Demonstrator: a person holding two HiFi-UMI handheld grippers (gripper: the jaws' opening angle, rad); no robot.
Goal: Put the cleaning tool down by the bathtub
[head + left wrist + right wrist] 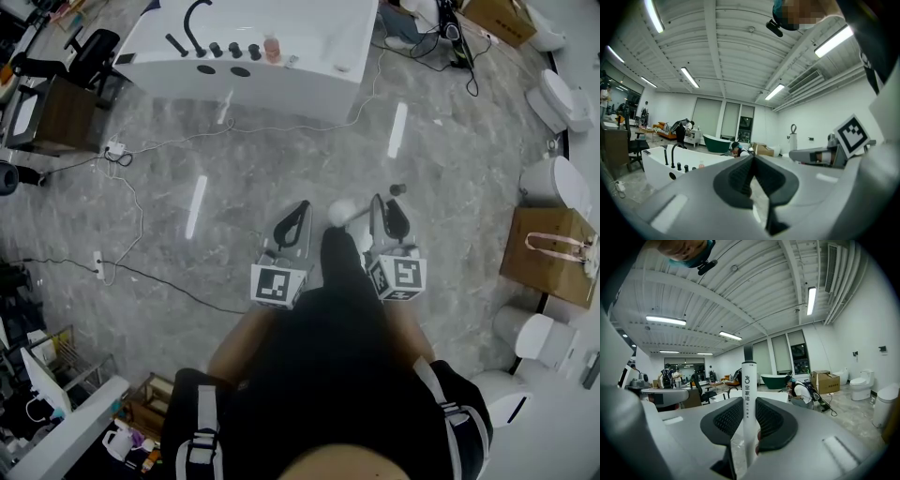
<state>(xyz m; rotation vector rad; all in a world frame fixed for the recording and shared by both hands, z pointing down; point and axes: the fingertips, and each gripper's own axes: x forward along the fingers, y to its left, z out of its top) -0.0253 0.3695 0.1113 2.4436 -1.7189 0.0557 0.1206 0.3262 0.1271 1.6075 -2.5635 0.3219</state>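
Note:
The white bathtub [281,70] with black taps stands at the far side of the grey marble floor; it also shows in the left gripper view [654,164]. My right gripper [385,202] is shut on the cleaning tool [748,394], a white printed handle standing upright between the pads. Its dark top end [397,190] shows from above in the head view. My left gripper [301,208] is level beside it, its pads meeting at the tips with nothing between them. Both grippers are well short of the tub.
Cables and a power strip [114,150] trail over the floor at left. White toilets [555,183] and a cardboard box [553,253] line the right side. A black office chair [89,52] stands left of the tub. A person [802,391] crouches beyond it.

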